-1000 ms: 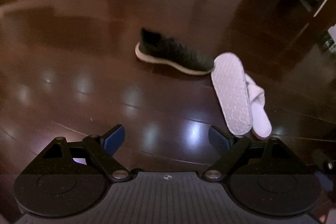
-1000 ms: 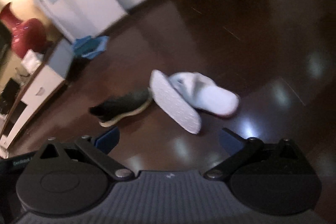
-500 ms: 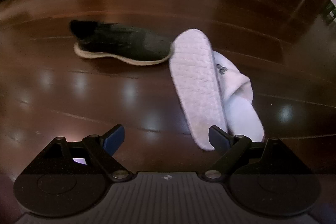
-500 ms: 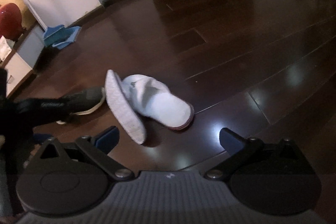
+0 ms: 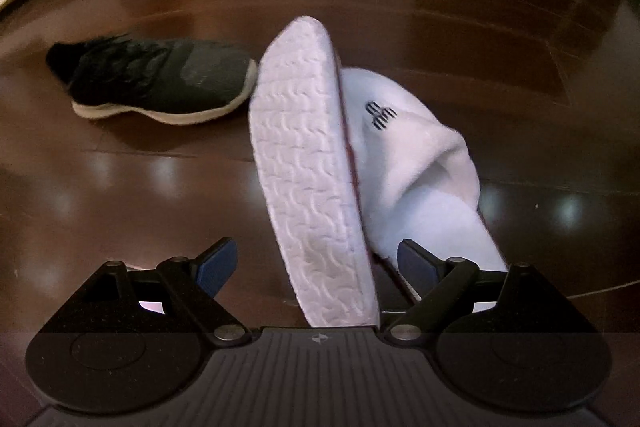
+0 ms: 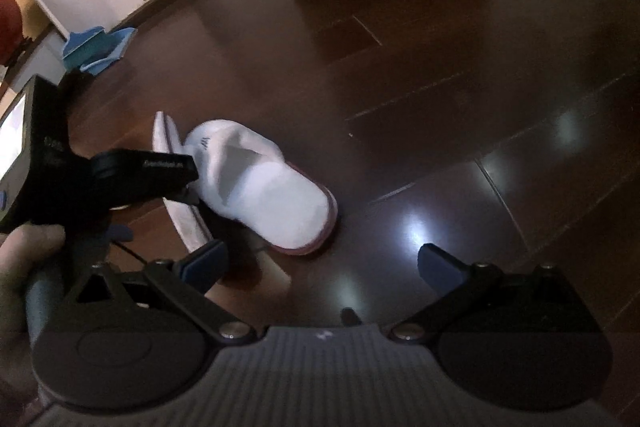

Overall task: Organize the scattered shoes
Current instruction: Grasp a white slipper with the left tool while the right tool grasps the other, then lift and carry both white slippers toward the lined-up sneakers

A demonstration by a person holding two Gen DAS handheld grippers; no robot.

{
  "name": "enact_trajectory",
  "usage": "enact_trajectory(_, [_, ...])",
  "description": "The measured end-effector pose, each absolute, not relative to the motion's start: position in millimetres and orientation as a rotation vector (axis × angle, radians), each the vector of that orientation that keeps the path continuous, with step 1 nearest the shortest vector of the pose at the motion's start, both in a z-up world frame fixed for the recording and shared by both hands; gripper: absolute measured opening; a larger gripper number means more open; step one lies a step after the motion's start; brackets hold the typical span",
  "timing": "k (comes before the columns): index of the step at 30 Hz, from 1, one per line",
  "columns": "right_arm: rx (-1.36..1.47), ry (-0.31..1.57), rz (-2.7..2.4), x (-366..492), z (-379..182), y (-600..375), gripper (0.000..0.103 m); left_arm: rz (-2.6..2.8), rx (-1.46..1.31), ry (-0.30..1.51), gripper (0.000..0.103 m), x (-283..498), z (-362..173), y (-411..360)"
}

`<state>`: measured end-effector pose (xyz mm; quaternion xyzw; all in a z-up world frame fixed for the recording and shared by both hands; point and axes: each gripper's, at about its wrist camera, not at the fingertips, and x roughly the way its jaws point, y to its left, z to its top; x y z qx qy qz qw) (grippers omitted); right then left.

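A white slipper (image 5: 312, 187) stands on edge between my left tongs' (image 5: 316, 263) wide-open, empty fingers, leaning on its upright mate (image 5: 416, 163). A black sneaker (image 5: 160, 83) lies ahead-left. I judge closing on the sole comes next. My right tongs (image 6: 320, 263) hover spread, empty.

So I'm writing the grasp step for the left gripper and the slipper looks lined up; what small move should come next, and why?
Probably shut the left gripper. Its jaws stand open with the white slipper tipped on its edge between them, textured sole showing, leaning against the upright white slipper. The right pad sits close to that second slipper, so ease slightly left first so as to catch only one.
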<state>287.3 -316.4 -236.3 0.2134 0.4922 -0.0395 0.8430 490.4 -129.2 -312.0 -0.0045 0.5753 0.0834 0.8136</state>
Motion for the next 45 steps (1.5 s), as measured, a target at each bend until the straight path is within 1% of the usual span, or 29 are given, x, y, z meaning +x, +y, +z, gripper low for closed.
enact_trajectory(4, [0.469, 1.046, -0.084, 283.3, -241.1, -322.5, 0.103, 0.211, -0.020, 1.288, 0.091, 489.4, -334.1, -118.5])
enact_trajectory(6, [0.462, 1.046, -0.081, 281.5, -241.1, -324.4, 0.103, 0.231, -0.027, 1.323, 0.085, 488.5, -347.1, -111.4])
enact_trajectory(7, [0.459, 1.046, -0.080, 280.6, -241.1, -325.4, 0.103, 0.241, -0.030, 1.341, 0.076, 488.1, -353.6, -107.9])
enact_trajectory(8, [0.462, 1.050, -0.085, 277.8, -241.8, -326.9, 0.103, 0.247, -0.042, 1.358, 0.060, 487.4, -358.3, -103.8])
enact_trajectory(9, [0.466, 1.053, -0.090, 275.0, -242.5, -328.5, 0.103, 0.247, -0.069, 1.373, 0.050, 486.2, -359.8, -98.4])
enact_trajectory(10, [0.470, 1.056, -0.095, 272.1, -243.1, -330.1, 0.103, 0.252, -0.100, 1.389, 0.043, 484.7, -361.3, -91.6])
enact_trajectory(12, [0.477, 1.063, -0.105, 266.4, -244.5, -333.3, 0.103, 0.259, -0.160, 1.415, 0.036, 480.2, -360.6, -74.1])
enact_trajectory(14, [0.490, 1.086, -0.126, 256.0, -248.6, -335.0, 0.103, 0.252, -0.181, 1.425, 0.023, 477.0, -357.1, -63.6])
enact_trajectory(23, [0.511, 1.132, -0.139, 230.8, -250.3, -325.1, 0.103, 0.193, -0.239, 1.419, 0.021, 461.8, -324.1, -33.7])
enact_trajectory(29, [0.556, 1.137, -0.145, 218.0, -245.0, -320.7, 0.103, 0.131, -0.294, 1.420, 0.021, 447.3, -302.7, -25.4])
enact_trajectory(33, [0.588, 1.140, -0.163, 206.3, -241.4, -320.5, 0.103, 0.098, -0.367, 1.447, 0.021, 434.6, -298.0, -25.3])
enact_trajectory(40, [0.721, 1.140, -0.258, 157.1, -228.1, -338.0, 0.103, 0.023, -0.473, 1.525, 0.021, 384.0, -291.7, -35.5])
enact_trajectory(45, [0.802, 1.124, -0.364, 98.9, -206.3, -355.4, 0.103, -0.033, -0.515, 1.608, 0.021, 334.0, -287.3, -56.9])
